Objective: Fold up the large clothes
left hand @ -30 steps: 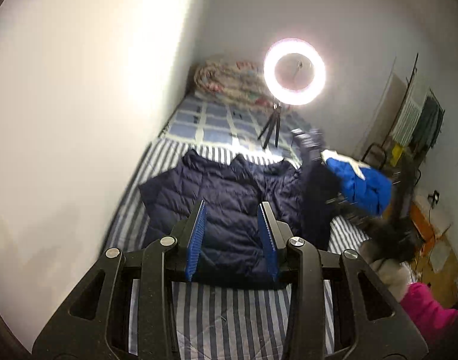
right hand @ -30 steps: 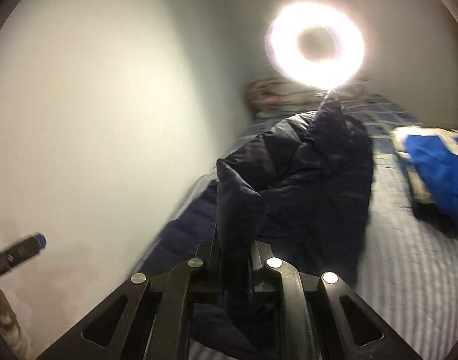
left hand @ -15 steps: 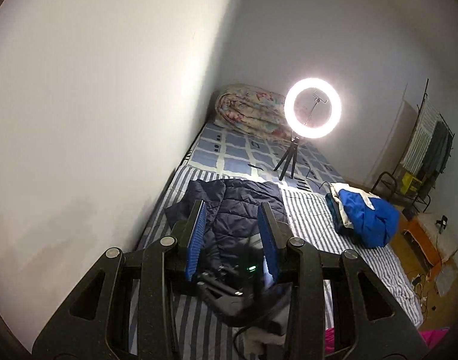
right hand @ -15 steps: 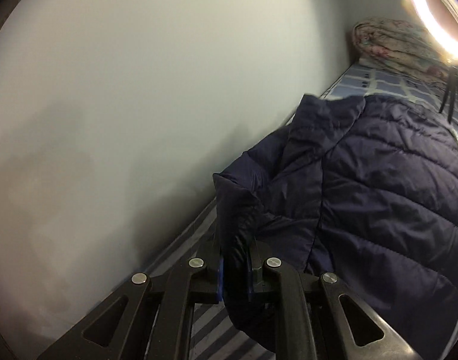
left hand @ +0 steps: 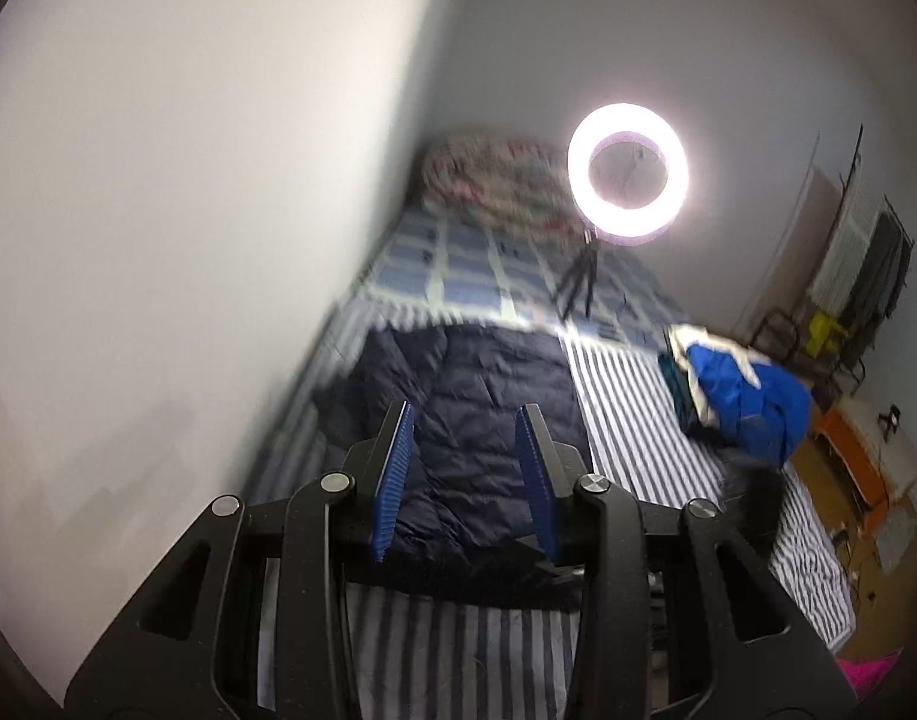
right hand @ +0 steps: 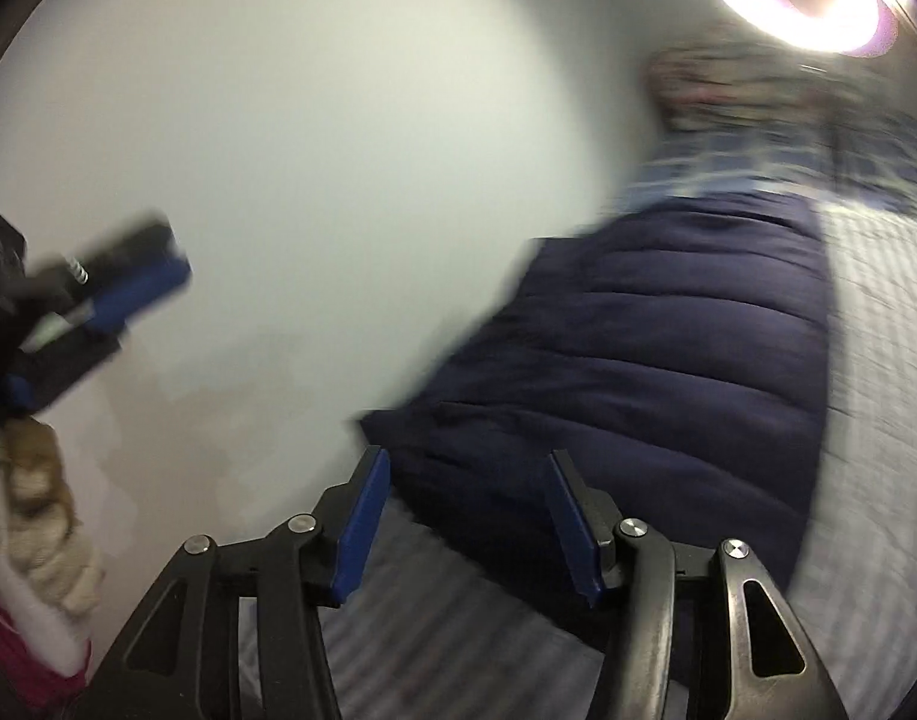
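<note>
Both the left gripper [left hand: 466,477] and right gripper [right hand: 466,523] hang spread and empty above the jacket [left hand: 476,420], which lies along the bed's [left hand: 632,396] wall edge. Each should probably pinch one near corner, lifting evenly.

The jacket [left hand: 476,414] is puffy, stitched cloth with a soft shine; the sheet [left hand: 632,414] is striped cloth; the wall [left hand: 176,192] is smooth and matt

right hand-held gripper [right hand: 467,516] gapes above navy jacket [right hand: 656,360].
</note>
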A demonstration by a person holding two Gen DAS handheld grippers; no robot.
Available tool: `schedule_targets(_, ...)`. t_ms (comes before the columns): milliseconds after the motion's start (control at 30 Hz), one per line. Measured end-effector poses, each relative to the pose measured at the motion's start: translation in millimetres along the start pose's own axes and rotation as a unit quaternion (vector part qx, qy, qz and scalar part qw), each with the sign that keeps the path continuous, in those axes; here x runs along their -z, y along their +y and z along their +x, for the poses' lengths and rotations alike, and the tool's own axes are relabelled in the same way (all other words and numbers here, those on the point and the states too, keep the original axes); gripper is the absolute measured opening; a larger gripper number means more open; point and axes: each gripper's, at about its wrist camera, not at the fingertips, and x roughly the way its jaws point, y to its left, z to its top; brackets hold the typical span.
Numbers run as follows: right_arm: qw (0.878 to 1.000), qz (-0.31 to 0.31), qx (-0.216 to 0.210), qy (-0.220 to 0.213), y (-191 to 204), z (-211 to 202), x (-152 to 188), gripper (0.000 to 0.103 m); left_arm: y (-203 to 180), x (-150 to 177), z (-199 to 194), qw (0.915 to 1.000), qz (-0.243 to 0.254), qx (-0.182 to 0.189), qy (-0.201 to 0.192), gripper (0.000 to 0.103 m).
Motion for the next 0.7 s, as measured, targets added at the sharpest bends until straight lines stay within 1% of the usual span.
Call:
schedule_targets(33,1.000,0.009,0.014,0.001,-12.0,-4.7,1.3,0.065,-4.6,2.3,15.2,0.9999,0.007,-0.001,0.014,0.037)
schedule_targets(67,0.999,0.022,0.033,0.003,-28.7,-9.8,4.4,0.066,-9.4,5.2,33.1,0.9994,0.020,-0.008,0.027,0.037)
schedule_targets(133,0.997,0.051,0.052,0.013,-56.7,-15.2,10.3,0.067,-18.7,12.8,68.5,0.9970,0.051,-0.024,0.053,0.037)
schedule_targets(167,0.997,0.060,0.056,0.015,-59.0,-17.2,11.5,0.068,-20.6,16.8,87.1,0.9954,0.061,-0.033,0.066,0.037)
schedule_targets(200,0.996,0.067,0.059,0.018,-68.1,-18.0,13.1,0.069,-19.7,20.5,104.3,0.9939,0.065,-0.045,0.077,0.037)
schedule_targets(233,0.995,0.070,0.062,0.022,-75.1,-17.4,14.4,0.073,-16.3,24.1,117.3,0.9925,0.065,-0.057,0.086,0.037)
schedule_targets(267,0.995,0.072,0.064,0.025,-79.3,-18.7,15.7,0.076,-10.8,28.3,130.7,0.9904,0.067,-0.077,0.094,0.037)
schedule_targets(300,0.995,0.074,0.064,0.030,-84.2,-16.1,17.0,0.076,-5.7,33.1,141.8,0.9869,0.076,-0.099,0.101,0.037)
schedule_targets(333,0.995,0.077,0.059,0.036,-86.7,-17.9,19.4,0.076,-1.4,36.8,151.8,0.9831,0.088,-0.120,0.106,0.037)
schedule_targets(367,0.994,0.081,0.055,0.040,-92.1,-13.5,20.4,0.076,4.3,42.9,160.9,0.9767,0.107,-0.150,0.110,0.037)
schedule_targets(400,0.994,0.084,0.049,0.045,-92.6,-14.3,28.5,0.076,9.9,49.6,170.0,0.9690,0.126,-0.177,0.118,0.037)
schedule_targets(467,0.993,0.093,0.036,0.058,-96.1,-6.9,33.5,0.079,21.9,62.5,183.3,0.9588,0.140,-0.206,0.137,0.037)
schedule_targets(533,0.992,0.101,0.023,0.067,-99.4,3.1,37.9,0.081,34.6,73.6,190.1,0.9574,0.126,-0.209,0.154,0.037)
schedule_targets(633,0.990,0.114,-0.010,0.083,-105.8,16.3,45.7,0.082,38.1,83.9,194.4,0.9532,0.139,-0.215,0.161,0.037)
schedule_targets(700,0.988,0.125,-0.033,0.087,-109.1,24.5,48.1,0.082,42.8,85.6,192.9,0.9563,0.126,-0.208,0.162,0.037)
